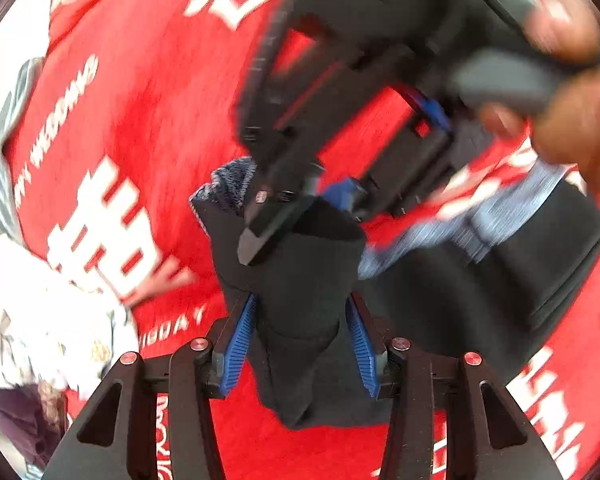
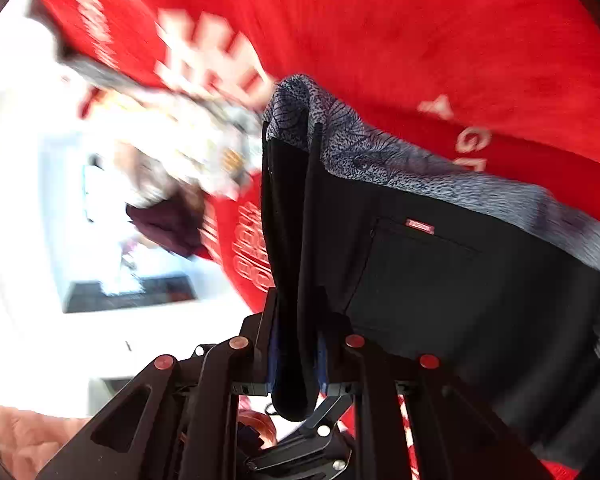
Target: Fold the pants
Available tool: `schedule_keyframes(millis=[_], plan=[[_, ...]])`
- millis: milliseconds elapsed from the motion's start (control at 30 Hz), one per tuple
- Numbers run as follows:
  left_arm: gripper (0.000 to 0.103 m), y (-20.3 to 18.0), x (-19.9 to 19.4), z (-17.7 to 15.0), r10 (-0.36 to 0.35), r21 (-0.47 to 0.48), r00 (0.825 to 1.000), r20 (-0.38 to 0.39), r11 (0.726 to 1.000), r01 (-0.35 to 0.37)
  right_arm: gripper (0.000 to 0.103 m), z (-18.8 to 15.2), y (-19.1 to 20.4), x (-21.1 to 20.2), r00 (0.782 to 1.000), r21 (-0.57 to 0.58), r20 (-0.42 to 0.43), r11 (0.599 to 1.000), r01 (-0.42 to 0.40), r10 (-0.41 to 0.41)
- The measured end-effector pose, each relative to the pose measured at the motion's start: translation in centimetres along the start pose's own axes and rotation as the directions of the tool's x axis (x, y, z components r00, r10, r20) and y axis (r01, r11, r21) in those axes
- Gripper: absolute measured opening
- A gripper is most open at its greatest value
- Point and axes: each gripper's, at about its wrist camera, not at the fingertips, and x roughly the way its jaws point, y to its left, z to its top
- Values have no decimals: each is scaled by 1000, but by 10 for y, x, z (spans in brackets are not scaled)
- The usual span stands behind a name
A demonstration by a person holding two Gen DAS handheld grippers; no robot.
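Left wrist view: at the left edge of the red cloth (image 1: 148,92), which bears white lettering, a pale patterned garment (image 1: 56,312) is seen, blurred. At centre, a bunched fold of the black pants (image 1: 304,292) is clamped between the blue pads (image 1: 238,350) of the left gripper (image 1: 300,344), the fabric rising beyond the fingertips. Just above it, the right gripper (image 1: 300,208) is seen from outside, its tips pressed onto the same fold where the grey patterned waistband (image 1: 230,182) emerges. To the right, the remaining pants lie on the red cloth, and the hand (image 1: 572,92) holding the right gripper's handle fills the upper right corner.

Right wrist view: at the left, a bright white area and a blurred pale garment (image 2: 188,148) are seen. At centre, the right gripper (image 2: 296,344) is closed on a vertical black fold of the pants (image 2: 440,292). To the right, the waistband (image 2: 380,152) runs above a pocket with a small red tag (image 2: 419,227).
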Motion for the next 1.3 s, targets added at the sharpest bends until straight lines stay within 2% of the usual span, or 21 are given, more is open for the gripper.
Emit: schedule_keyframes(millis=[133,267,400,467,567,600,667,733,767,800,833,900,967,1000,1033,1067,1133,1167,1233,1267,1300], plan=[[47,-61,-27,52,-67,34,996,60,997,65,17,-36,-25,-90,989,-8,135,999,-54,54],[47,-139,-23,83,-178,67,982,59,982,174,17,-79,-84,-173,979,48,202,999,16,-25],[47,-228,-1,89,-274,102,962,-11,956,274,17,-114,-161,-210,966,162,235,984,69,-107],[47,-265,18,85,-307,113,948,-87,942,315,17,-131,-209,-218,959,248,239,965,89,-150],[47,-284,37,76,-322,117,923,-209,929,351,17,-144,-251,-208,961,332,222,940,83,-164],[47,-282,36,75,-332,111,918,-217,926,361,17,-148,-260,-203,963,356,234,933,41,-132],[47,-265,27,74,-366,95,906,-210,915,392,25,-152,-262,-198,962,376,265,926,-37,-69],[54,-235,15,77,-406,62,890,-209,902,426,45,-153,-255,-196,959,371,278,927,-59,-50],[55,-212,9,79,-421,16,884,-204,901,433,50,-149,-250,-195,960,364,277,930,-57,-50],[57,-192,7,80,-413,-21,889,-198,908,418,56,-147,-245,-197,961,355,270,934,-47,-54],[66,-172,6,81,-403,-57,894,-194,915,400,59,-144,-240,-196,964,343,258,939,-31,-63],[77,-131,17,80,-354,-130,913,-202,934,333,60,-139,-234,-190,969,344,231,939,3,-88],[77,-98,40,70,-298,-213,921,-250,945,249,60,-140,-229,-190,970,355,229,935,-3,-84],[77,-80,59,62,-270,-265,915,-299,945,192,57,-139,-224,-184,968,351,229,936,17,-103],[77,-69,74,54,-274,-307,900,-339,937,169,26,-138,-222,-182,965,345,220,936,63,-146],[77,-58,87,46,-296,-361,877,-378,920,155,12,-135,-217,-178,960,352,208,930,106,-188],[77,-49,94,40,-328,-423,857,-398,894,147,12,-130,-194,-179,948,301,209,938,172,-241],[77,-46,90,41,-344,-438,858,-382,885,160,11,-130,-177,-184,939,250,209,943,220,-274],[77,-53,77,45,-340,-409,875,-344,893,186,11,-130,-158,-194,922,198,212,938,285,-325],[77,-61,73,46,-341,-394,876,-342,898,196,11,-130,-157,-198,910,197,210,927,318,-357],[77,-65,72,46,-354,-395,868,-349,895,206,11,-130,-163,-200,896,214,195,909,358,-399]])
